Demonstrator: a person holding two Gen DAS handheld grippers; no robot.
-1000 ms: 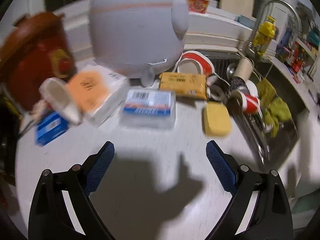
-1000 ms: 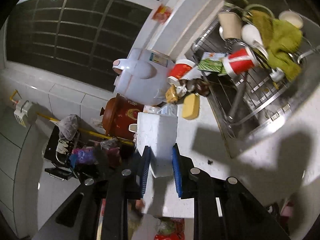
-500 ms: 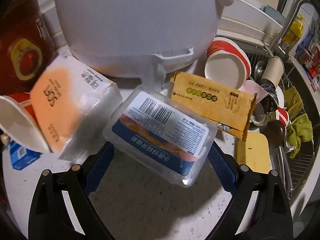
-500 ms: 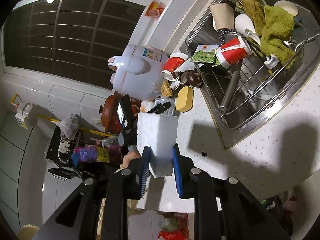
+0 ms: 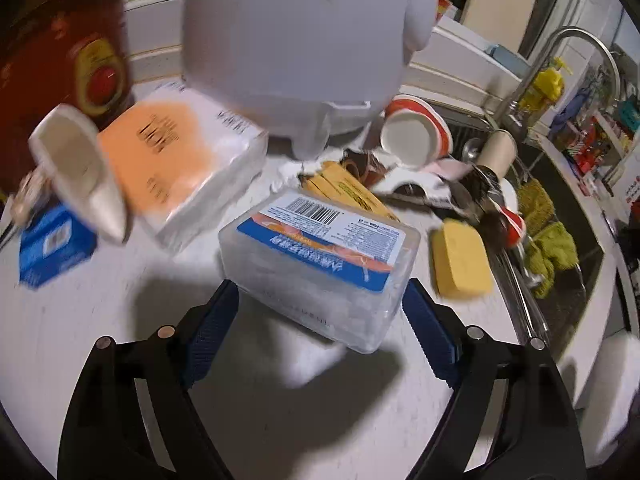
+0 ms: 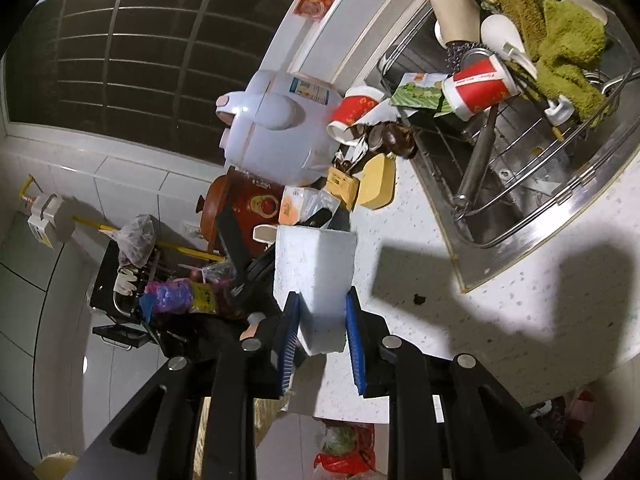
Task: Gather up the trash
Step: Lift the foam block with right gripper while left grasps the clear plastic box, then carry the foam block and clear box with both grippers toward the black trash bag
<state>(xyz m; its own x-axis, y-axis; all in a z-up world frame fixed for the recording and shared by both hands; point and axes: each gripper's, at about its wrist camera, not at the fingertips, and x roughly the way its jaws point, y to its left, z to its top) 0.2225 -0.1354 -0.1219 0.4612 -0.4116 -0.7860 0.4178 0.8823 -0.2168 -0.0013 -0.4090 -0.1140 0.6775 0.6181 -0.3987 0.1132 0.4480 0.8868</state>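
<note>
One white rice cooker [image 5: 296, 40] fills the twelve o'clock sector of the left wrist view, its top cut off by the frame edge; one brown crock [image 5: 60, 64] at ten o'clock is blurred and partly out of frame. One tissue pack [image 5: 180, 168] with an orange face lies at ten o'clock of the clear plastic box [image 5: 320, 264], print smeared. The box, one in number, sits tilted on the white counter [image 5: 304, 408] between the blue pads of the left gripper [image 5: 320, 316], whose jaws have just been closing; contact at the pads is not clear. One yellow sponge [image 5: 460, 260] lies at three o'clock. The right gripper [image 6: 322, 320] clamps one white foam block [image 6: 316, 276], its far end hiding items behind
</note>
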